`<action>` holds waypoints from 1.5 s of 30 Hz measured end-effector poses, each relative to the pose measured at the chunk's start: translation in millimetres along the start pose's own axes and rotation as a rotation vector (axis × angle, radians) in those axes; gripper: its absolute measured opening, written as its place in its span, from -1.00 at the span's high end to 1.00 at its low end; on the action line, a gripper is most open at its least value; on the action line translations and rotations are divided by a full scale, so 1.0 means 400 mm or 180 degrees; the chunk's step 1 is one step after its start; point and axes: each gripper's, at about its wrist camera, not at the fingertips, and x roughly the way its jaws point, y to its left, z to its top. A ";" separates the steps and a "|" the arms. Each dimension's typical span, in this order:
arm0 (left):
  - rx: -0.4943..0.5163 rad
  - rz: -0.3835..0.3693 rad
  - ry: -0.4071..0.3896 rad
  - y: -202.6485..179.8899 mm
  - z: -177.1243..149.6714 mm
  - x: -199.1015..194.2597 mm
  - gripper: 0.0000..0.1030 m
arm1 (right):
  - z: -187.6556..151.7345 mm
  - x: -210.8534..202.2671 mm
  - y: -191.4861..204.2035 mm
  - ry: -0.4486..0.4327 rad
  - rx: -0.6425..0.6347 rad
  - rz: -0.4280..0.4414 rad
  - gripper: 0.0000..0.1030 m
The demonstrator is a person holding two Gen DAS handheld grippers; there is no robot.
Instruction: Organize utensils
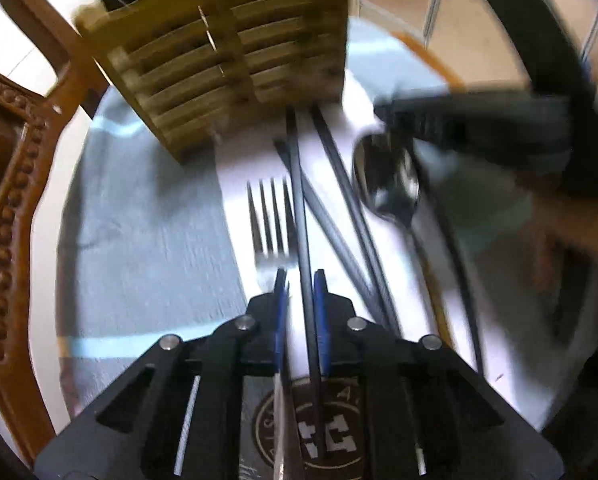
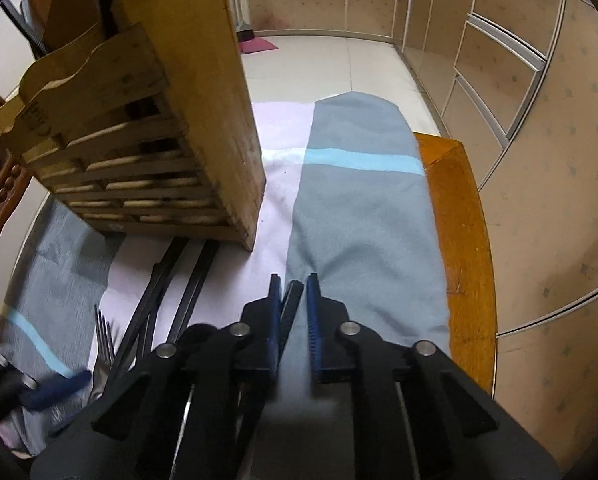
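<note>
While the wooden utensil holder (image 2: pixel 147 152) stands on the cloth-covered table (image 2: pixel 465 216), what sits in its slots cannot be made out. Just in front of it lie black chopsticks (image 1: pixel 339 216), a fork (image 1: pixel 269 220) and a spoon (image 1: pixel 387 184). The left tool (image 1: pixel 301 276) has its two sides a little apart, with one chopstick (image 1: pixel 299 200) running between them. The right tool (image 2: pixel 292 280) has a black ridged handle (image 2: pixel 291 304) between its sides, a small gap showing on the right.

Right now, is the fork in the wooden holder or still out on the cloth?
Out. The fork lies flat on the cloth, tines toward the wooden holder, beside black chopsticks.
</note>
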 end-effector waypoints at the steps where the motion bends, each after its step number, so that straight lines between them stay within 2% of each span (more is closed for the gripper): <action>1: -0.0012 0.0021 0.0001 -0.003 -0.005 -0.002 0.75 | -0.002 -0.001 -0.002 0.0003 -0.0001 0.0014 0.76; 4: -0.0060 0.0023 -0.0008 0.001 -0.016 -0.016 0.87 | -0.009 -0.010 -0.011 0.0007 0.0024 0.0055 0.77; 7: -0.0073 -0.0017 -0.0004 0.002 -0.039 -0.019 0.90 | -0.013 -0.016 -0.010 0.0027 0.0000 0.0071 0.77; 12: -0.0032 0.0034 -0.0029 -0.013 -0.105 -0.047 0.90 | -0.032 -0.030 -0.019 0.0070 -0.0023 0.0113 0.77; 19: -0.0238 -0.0049 0.0009 0.000 -0.191 -0.091 0.87 | -0.060 -0.065 -0.041 0.0082 -0.0023 0.0163 0.78; 20: -0.0271 -0.0067 -0.0035 0.000 -0.200 -0.104 0.79 | -0.066 -0.069 -0.042 0.0084 -0.0033 0.0172 0.78; 21: -0.0259 -0.0086 -0.0089 -0.004 -0.202 -0.104 0.41 | -0.070 -0.076 -0.040 0.0079 -0.0036 0.0181 0.78; 22: -0.0213 -0.0090 -0.0182 -0.012 -0.200 -0.117 -0.12 | -0.074 -0.083 -0.041 0.0071 -0.0036 0.0200 0.78; 23: -0.0185 -0.0055 -0.0280 -0.020 -0.181 -0.135 -0.29 | -0.076 -0.087 -0.041 0.0063 -0.0037 0.0210 0.78; 24: -0.0209 -0.0038 -0.0373 -0.021 -0.173 -0.147 -0.35 | -0.079 -0.097 -0.043 0.0042 -0.0044 0.0215 0.78; 27: -0.0243 -0.0078 -0.0287 -0.031 -0.128 -0.136 -0.35 | -0.086 -0.111 -0.054 0.0022 -0.0029 0.0225 0.78; 29: -0.0209 -0.0007 -0.0082 -0.032 -0.105 -0.089 -0.13 | -0.091 -0.112 -0.061 0.0042 -0.0027 0.0229 0.78; 30: -0.0242 -0.0028 0.0026 -0.027 -0.100 -0.066 0.10 | -0.091 -0.110 -0.064 0.0053 -0.0024 0.0232 0.78; 32: -0.0272 0.0006 -0.0010 -0.008 -0.087 -0.045 0.10 | -0.094 -0.109 -0.069 0.0074 -0.0024 0.0244 0.78; 35: -0.0534 -0.0133 0.0013 0.044 -0.082 -0.034 0.09 | -0.099 -0.117 -0.070 0.0068 -0.0036 0.0272 0.78; 40: -0.0775 0.0039 0.0030 0.141 -0.079 -0.020 0.09 | -0.082 -0.097 -0.070 0.0081 -0.0013 0.0309 0.78; 42: -0.0776 0.0245 0.0013 0.162 -0.083 -0.019 0.09 | -0.080 -0.095 -0.064 0.0083 -0.0022 0.0327 0.78; 45: -0.0684 0.0166 -0.0014 0.139 -0.075 -0.018 0.23 | -0.080 -0.097 -0.057 0.0082 -0.0039 0.0334 0.78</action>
